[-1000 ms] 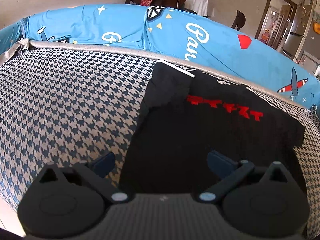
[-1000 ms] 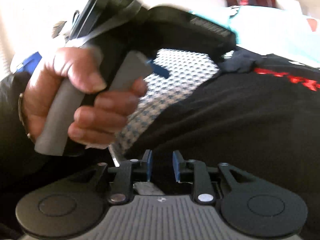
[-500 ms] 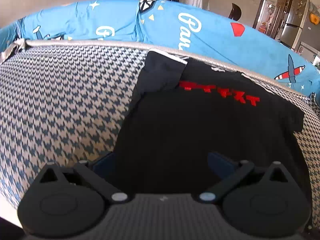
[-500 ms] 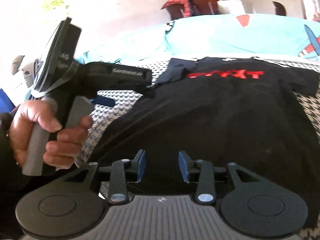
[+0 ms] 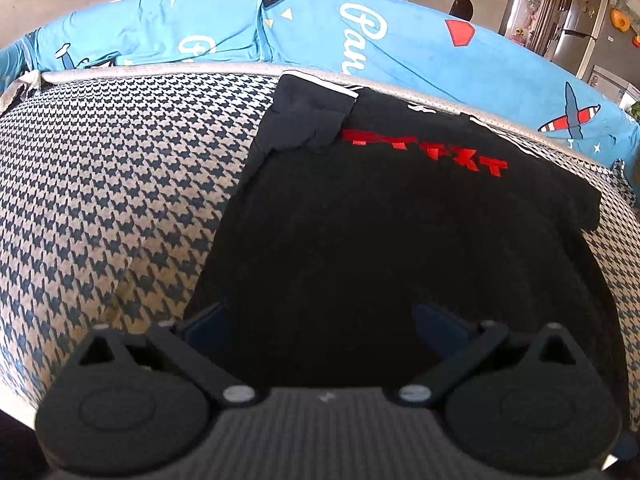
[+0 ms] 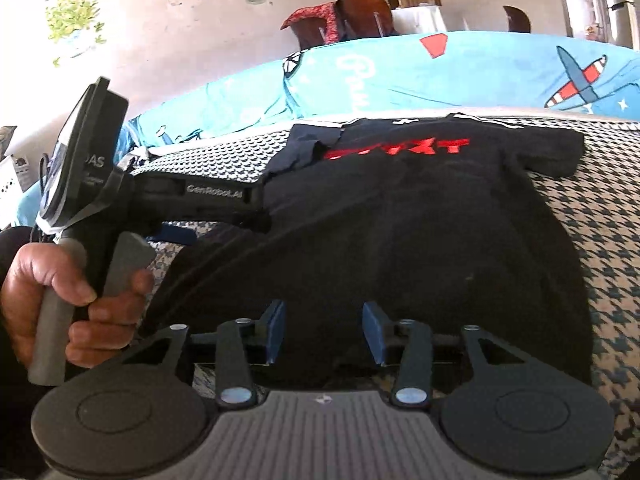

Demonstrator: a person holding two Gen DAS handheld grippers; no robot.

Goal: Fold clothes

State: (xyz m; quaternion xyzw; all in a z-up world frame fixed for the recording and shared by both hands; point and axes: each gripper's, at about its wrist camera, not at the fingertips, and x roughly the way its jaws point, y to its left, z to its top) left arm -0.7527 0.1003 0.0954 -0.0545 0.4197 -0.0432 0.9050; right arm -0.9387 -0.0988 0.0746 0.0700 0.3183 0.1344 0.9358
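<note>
shirt: one black cotton T-shirt with red chest lettering, flat on the houndstooth-patterned cushion, collar at the far edge; left sleeve already turned in, right sleeve still out.
left gripper: jaws spread wide over the near hem, left finger at the shirt's side edge, nothing pinched; looks staged for a hem grab.
right gripper: jaws opening above the hem, cloth below but not clamped.
backdrop: one blue printed sheet behind.
count: one shirt, two grippers.
</note>
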